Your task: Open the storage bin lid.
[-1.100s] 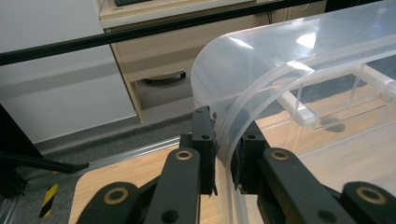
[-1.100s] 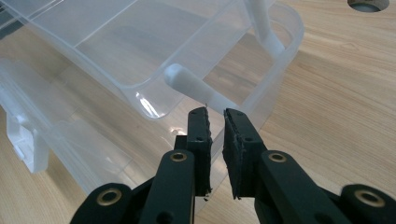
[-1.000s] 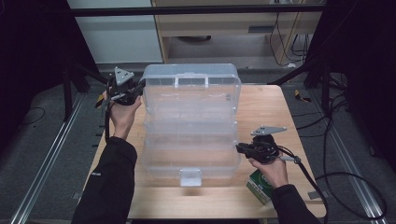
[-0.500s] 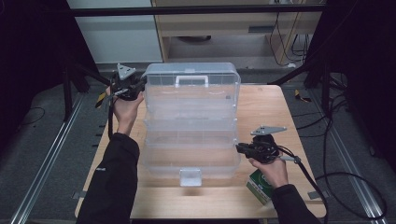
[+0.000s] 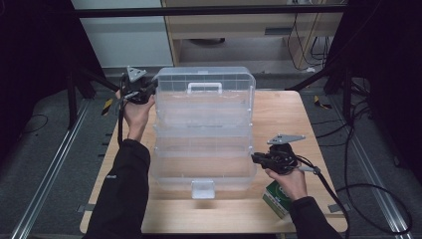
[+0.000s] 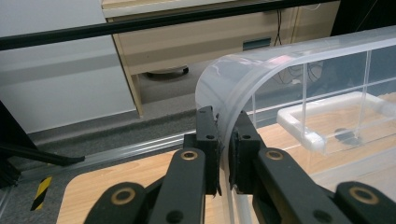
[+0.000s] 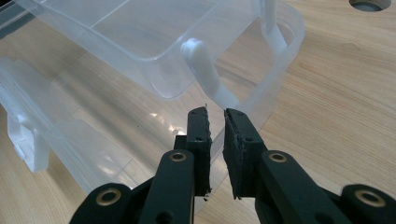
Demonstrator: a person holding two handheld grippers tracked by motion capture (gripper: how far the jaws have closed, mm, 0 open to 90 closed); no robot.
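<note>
two grippers work at a clear box (image 5: 204, 134) that stands opened out in tiers on the wooden table (image 5: 283, 114), its white handle (image 5: 204, 88) at the far end and a white latch (image 5: 203, 188) at the near end. the left gripper (image 5: 149, 90) is at the box's far left corner; in the left gripper view its jaws are clamped on the thin curved wall (image 6: 224, 102) of the lid, one jaw on each side. the right gripper (image 5: 256, 158) is at the near right corner of the lowest tier. in the right gripper view its jaws stand nearly together over that tier's rim (image 7: 275, 88), but whether they pinch the clear plastic is hard to make out. a green carton (image 5: 278, 199) lies by the right hand (image 5: 288, 177), partly hidden under it. the box's contents cannot be told through the plastic.
</note>
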